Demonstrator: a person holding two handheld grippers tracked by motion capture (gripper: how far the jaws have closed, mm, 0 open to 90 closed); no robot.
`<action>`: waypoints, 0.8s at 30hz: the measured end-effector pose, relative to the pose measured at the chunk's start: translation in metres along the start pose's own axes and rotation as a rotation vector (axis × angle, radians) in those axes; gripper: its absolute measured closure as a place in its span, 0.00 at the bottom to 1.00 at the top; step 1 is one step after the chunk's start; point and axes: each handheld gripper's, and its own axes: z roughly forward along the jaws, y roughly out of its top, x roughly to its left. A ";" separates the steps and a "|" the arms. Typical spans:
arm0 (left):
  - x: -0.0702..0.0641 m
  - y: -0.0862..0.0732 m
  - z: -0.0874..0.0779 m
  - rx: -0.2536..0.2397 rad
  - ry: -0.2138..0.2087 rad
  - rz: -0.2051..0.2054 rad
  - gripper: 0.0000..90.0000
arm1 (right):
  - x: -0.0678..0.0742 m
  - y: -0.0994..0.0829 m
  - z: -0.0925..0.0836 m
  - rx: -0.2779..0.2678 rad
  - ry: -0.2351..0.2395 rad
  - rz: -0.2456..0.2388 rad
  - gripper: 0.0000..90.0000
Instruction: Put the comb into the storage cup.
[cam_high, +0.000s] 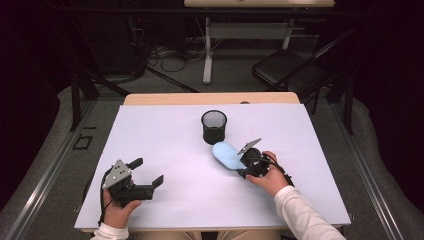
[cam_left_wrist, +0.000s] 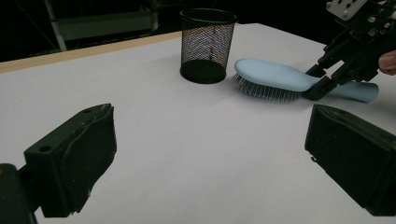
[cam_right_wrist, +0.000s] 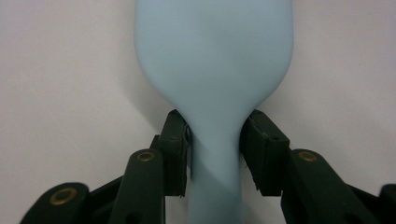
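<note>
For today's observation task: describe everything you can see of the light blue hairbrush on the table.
The hairbrush is light blue, smooth and plastic-looking, with an oval head narrowing into a rounded handle. It lies bristles down on the white table, its grey bristles showing under the head, just beside the black mesh cup without clearly touching it. The right gripper straddles its neck where head meets handle, both pads against the sides.

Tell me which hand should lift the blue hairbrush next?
The right hand. Its tool already has its jaws on both sides of the hairbrush's neck, beside the mesh cup. The left tool sits open and empty at the near left of the table, well away from the brush.
</note>
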 end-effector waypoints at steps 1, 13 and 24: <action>0.000 0.000 0.000 0.000 0.000 0.000 0.02 | 0.000 0.000 0.000 0.000 0.001 -0.009 0.70; 0.000 0.000 0.000 0.001 0.001 0.001 0.03 | 0.001 0.000 -0.001 0.003 -0.009 -0.031 0.73; 0.000 0.000 0.000 0.001 0.004 0.001 0.02 | 0.001 -0.001 -0.002 0.003 -0.011 -0.038 0.75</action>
